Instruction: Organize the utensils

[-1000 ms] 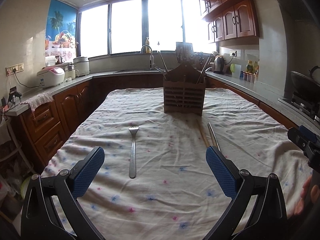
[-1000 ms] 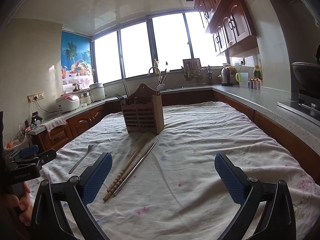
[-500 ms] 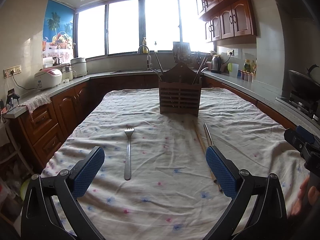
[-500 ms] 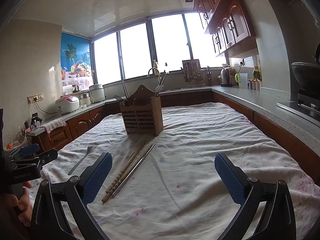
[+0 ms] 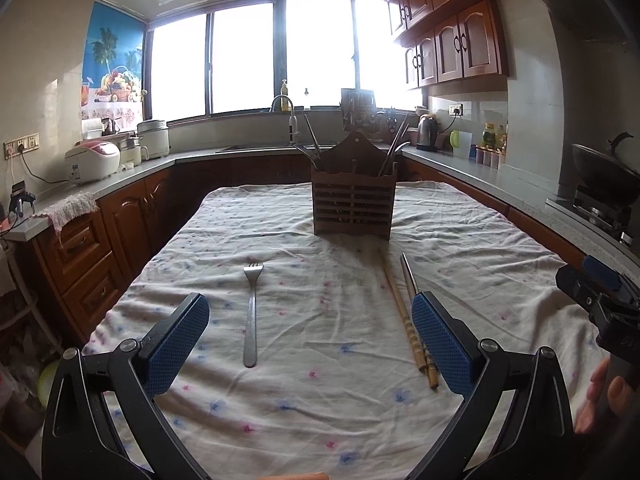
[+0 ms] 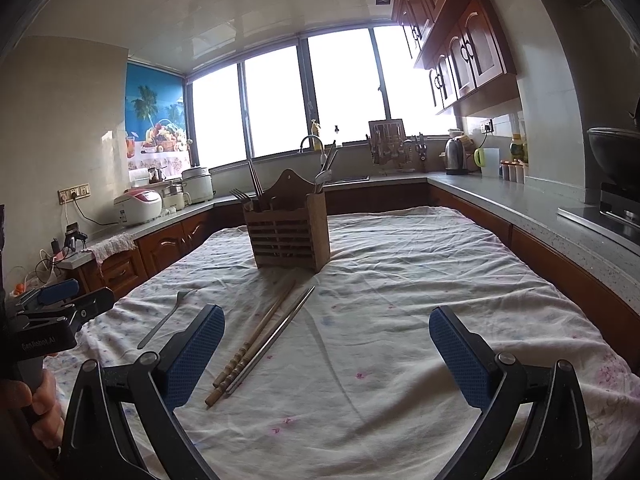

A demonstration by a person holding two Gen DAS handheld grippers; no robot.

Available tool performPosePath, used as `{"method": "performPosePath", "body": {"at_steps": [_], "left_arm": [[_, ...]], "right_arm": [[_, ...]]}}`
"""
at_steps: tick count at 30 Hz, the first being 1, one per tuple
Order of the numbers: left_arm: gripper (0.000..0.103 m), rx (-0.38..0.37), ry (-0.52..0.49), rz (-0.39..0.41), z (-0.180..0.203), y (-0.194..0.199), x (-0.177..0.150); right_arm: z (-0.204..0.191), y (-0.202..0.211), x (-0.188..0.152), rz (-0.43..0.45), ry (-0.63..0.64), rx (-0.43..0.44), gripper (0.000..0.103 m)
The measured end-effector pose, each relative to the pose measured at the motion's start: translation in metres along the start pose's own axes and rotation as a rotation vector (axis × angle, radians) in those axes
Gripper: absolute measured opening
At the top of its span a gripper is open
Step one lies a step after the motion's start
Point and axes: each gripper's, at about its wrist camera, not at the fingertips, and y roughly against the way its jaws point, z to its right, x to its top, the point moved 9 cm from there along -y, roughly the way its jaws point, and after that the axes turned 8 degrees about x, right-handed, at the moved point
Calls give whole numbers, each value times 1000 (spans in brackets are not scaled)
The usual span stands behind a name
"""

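Left gripper (image 5: 306,334) spread wide and empty, fork (image 5: 251,312) just ahead between its fingers, handle toward it, tines aimed at the wooden holder (image 5: 353,200). Right gripper (image 6: 326,354) likewise wide and empty, chopsticks (image 6: 256,342) by its left finger, slanting toward the holder. Cloth-covered bench (image 5: 460,232) beneath.
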Motion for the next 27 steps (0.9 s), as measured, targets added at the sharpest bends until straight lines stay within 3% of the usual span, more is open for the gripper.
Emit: {"method": "performPosePath", "body": {"at_steps": [27], "left_arm": [[103,-36,-7,16,9,5,5]], "right_arm": [[-4,2,5,13,3,19,103]]}}
